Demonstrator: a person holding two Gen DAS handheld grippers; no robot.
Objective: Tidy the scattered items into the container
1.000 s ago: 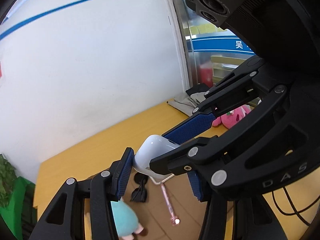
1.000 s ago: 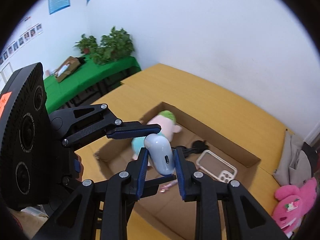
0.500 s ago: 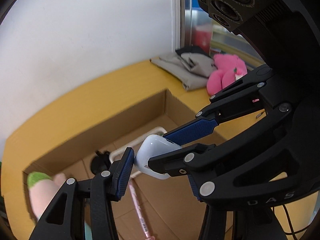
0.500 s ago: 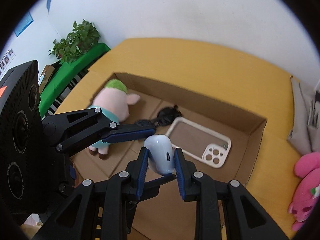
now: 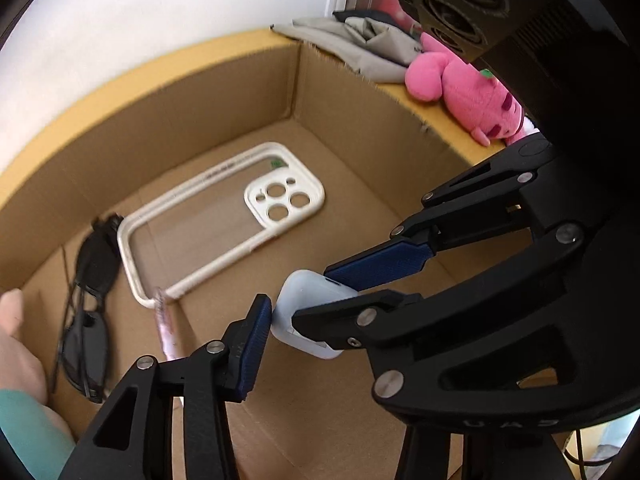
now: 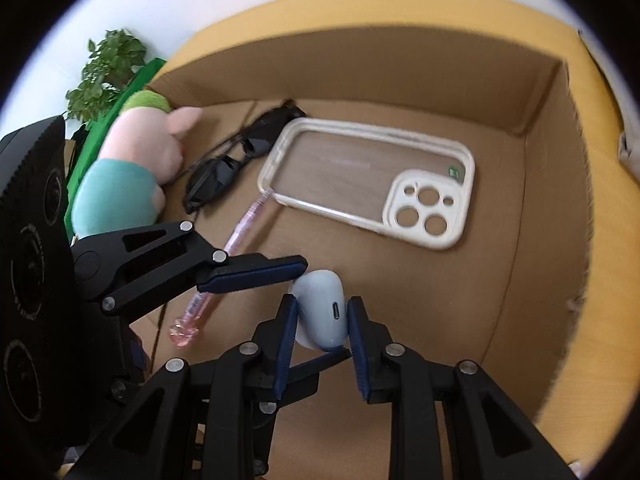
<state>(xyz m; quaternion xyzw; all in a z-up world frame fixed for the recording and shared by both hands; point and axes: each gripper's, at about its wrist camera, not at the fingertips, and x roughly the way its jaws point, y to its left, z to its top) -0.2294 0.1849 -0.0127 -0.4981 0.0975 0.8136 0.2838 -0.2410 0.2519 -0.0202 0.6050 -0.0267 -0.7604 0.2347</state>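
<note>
Landmark: cardboard box (image 6: pixel 536 216), open-topped, standing on a yellow table (image 6: pixel 600 128).

Already inside the box:
- Phone case (image 6: pixel 372 184), cream rim and clear back, flat on the floor toward the far wall.
- Sunglasses (image 6: pixel 236 160), dark, folded, between the case and the soft doll.
- Soft doll (image 6: pixel 132 168), pink head, teal body, green cap, at the box's left end as the right wrist view shows it.
- Pink pen (image 6: pixel 224 264), lying on the floor, one end touching the phone case rim.

In hand, over the box floor:
- Earbud case (image 6: pixel 320 312), white, rounded, charging port facing the right camera. Not yet set down, as far as can be told.
- Right gripper (image 6: pixel 322 330): narrow opening, both blue pads pressed on the earbud case's sides.
- Left gripper (image 5: pixel 304 296): about half open and closing; its pads bracket the same earbud case at its ends, and contact looks likely.

Still outside the box:
- Pink plush toy (image 5: pixel 464 92), on the table just beyond the box's right wall.
- Grey cloth (image 5: pixel 352 44), crumpled, beside the plush toy near the wall.

Progress, by judgement: well along. Four items are stowed, a fifth is about to be released, and the plush toy is left if it counts.

Writing: raised letters on the left gripper body, partly hidden, unreadable. A small green sticker on the phone case, too small to read.
</note>
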